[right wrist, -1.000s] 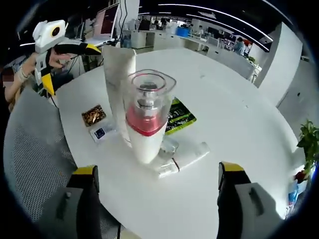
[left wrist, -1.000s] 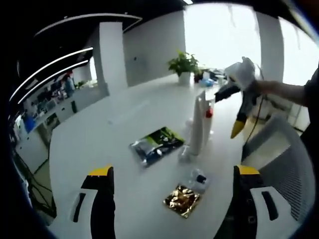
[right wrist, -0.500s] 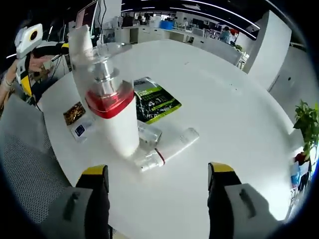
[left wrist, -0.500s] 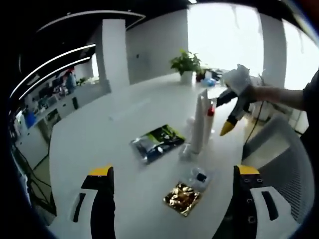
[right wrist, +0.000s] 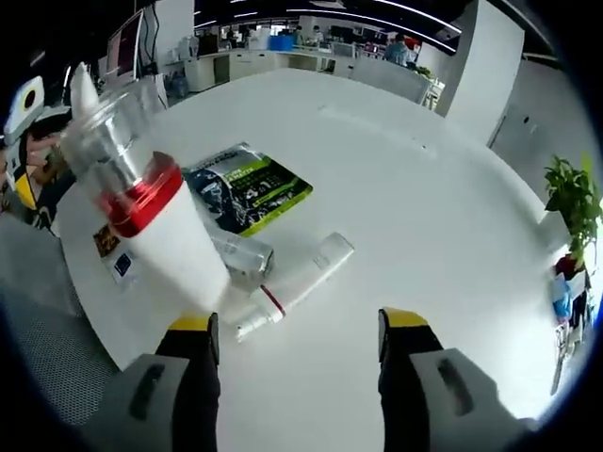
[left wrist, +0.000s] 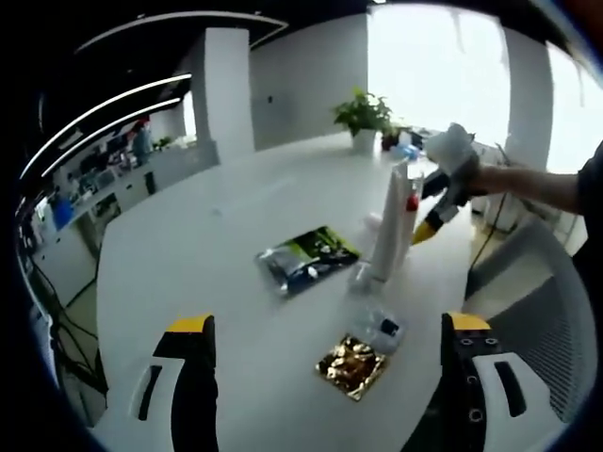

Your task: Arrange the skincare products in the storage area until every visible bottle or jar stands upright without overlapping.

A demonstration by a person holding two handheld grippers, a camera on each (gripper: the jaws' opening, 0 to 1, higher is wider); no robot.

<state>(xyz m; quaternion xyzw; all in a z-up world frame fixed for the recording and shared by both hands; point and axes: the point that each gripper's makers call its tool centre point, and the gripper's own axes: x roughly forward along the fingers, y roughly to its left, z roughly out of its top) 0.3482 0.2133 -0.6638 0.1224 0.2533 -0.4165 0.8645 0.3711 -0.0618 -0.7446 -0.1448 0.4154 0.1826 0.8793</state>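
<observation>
On the white table (right wrist: 452,188), a pump bottle (right wrist: 155,231) is standing beside a lying tube (right wrist: 294,282); both claws, right (right wrist: 297,330) and left (left wrist: 325,325), are gaping wide, gripping nothing.

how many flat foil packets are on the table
2: a green-and-black packet lying mid-table beside the standing bottles, and a small gold packet nearer the left gripper. Bottles might hide others.

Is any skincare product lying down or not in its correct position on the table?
Yes. A slim white tube lies flat on the white table, beside the upright red-banded pump bottle. A small clear bottle also lies on its side.
</observation>
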